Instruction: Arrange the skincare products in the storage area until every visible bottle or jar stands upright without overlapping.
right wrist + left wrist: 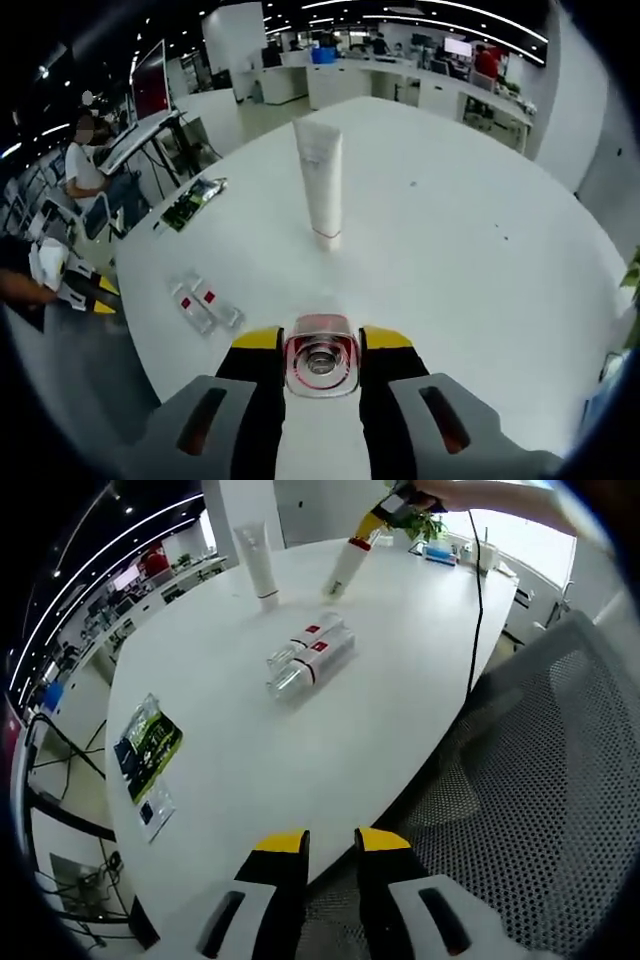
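A white tube (258,558) (320,185) stands upright on its cap on the round white table (400,680) (470,230). Two clear bottles with red labels (312,658) (205,300) lie on their sides, touching each other, near the table's middle. My right gripper (388,508) (322,345) is shut on a white bottle with a red band (345,565) (320,360), held tilted just above the table beyond the lying pair. My left gripper (332,842) (88,290) hangs at the table's near edge, jaws slightly apart with nothing between them.
A green packet (147,742) (190,205) and a small sachet (155,810) lie near one table edge. A mesh chair (540,780) stands beside the left gripper. A black cable (478,600) crosses the far side by a plant (425,525). A person (85,165) sits off the table.
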Available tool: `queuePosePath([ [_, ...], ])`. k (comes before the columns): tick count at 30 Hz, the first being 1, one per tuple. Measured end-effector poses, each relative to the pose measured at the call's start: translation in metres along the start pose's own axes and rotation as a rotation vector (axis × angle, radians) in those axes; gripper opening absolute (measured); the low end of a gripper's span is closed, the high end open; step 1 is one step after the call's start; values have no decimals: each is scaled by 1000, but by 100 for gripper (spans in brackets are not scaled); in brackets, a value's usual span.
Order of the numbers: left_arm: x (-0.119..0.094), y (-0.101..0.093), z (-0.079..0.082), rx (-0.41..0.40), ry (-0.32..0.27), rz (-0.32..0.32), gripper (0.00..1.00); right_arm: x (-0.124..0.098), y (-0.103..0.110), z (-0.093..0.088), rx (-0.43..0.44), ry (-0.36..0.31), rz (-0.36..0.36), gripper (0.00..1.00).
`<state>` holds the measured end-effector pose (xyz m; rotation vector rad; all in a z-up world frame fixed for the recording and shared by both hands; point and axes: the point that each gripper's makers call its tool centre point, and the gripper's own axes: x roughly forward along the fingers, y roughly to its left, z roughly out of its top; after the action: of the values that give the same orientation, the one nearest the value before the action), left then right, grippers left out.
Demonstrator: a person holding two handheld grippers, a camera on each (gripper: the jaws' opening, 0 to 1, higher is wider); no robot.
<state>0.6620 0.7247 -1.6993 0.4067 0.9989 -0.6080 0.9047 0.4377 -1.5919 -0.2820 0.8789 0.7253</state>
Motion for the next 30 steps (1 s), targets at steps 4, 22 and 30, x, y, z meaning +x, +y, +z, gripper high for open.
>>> queuePosePath([
  [4, 0, 1, -1, -5, 3, 1, 19, 4, -1, 7, -22, 32, 10, 24],
  [22, 0, 2, 1, -12, -5, 8, 19, 30, -10, 34, -113, 247, 70, 25],
  [30, 0, 1, 0, -10, -3, 4, 19, 35, -1, 38, -144, 324, 86, 25],
])
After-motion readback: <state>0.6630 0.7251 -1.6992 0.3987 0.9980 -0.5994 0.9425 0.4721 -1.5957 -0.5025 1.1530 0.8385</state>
